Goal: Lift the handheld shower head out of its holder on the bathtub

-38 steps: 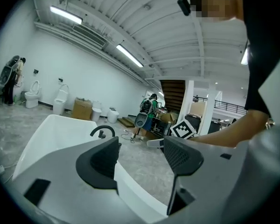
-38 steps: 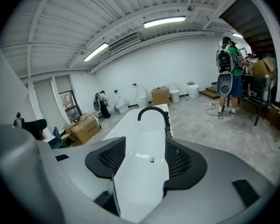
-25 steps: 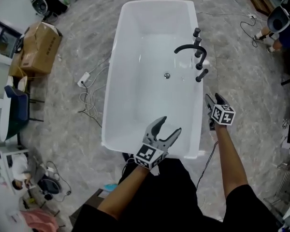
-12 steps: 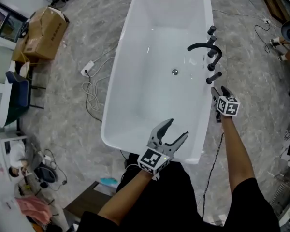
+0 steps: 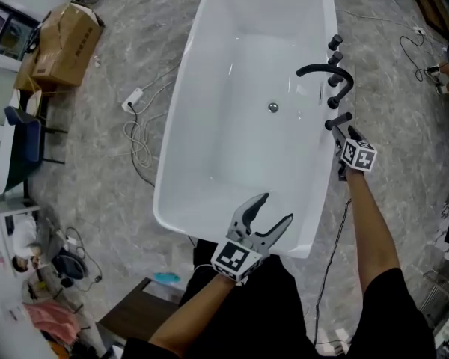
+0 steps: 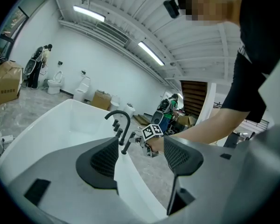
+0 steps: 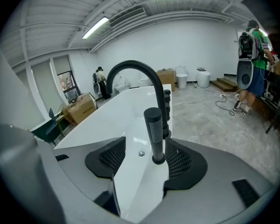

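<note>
Right gripper (image 7: pixel 146 157) spread wide, black shower head (image 7: pixel 154 130) upright between its jaws, white bathtub (image 7: pixel 117 110), arched faucet (image 7: pixel 132 66) behind

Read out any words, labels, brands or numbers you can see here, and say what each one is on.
No text can be read in any view.
Cardboard box: dark print on its side, too small to read.
Left hand-held gripper and right hand-held gripper: their cubes carry black-and-white square patterns, not words or numbers.
Shower head and bathtub: no marking shows.
</note>
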`<state>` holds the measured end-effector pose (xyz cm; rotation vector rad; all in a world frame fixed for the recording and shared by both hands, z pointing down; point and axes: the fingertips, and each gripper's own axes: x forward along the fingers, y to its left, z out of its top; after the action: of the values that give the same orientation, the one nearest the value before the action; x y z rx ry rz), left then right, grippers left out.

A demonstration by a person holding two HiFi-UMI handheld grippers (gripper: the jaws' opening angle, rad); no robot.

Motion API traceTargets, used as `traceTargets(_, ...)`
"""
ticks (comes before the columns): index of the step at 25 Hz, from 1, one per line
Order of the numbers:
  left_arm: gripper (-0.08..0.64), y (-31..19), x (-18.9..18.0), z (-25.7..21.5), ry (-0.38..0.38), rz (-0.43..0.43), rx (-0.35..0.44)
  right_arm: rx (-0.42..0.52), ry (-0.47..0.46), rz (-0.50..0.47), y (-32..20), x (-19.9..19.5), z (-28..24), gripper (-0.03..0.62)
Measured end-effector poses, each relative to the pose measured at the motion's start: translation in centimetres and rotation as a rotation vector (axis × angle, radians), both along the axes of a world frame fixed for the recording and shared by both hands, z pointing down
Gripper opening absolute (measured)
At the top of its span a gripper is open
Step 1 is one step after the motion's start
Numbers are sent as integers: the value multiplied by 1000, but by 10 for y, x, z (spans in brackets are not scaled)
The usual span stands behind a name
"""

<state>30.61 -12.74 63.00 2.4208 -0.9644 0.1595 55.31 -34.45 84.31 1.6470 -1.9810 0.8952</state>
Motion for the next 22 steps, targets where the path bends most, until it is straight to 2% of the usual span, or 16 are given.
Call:
traceTargets(15,279,10,-2,18,4,-13,-48,17,6,45,-35,18,20,227)
traceTargets(22,279,14,-18,20,16,-33,-60,-9,81,-2,-37,14,17,129)
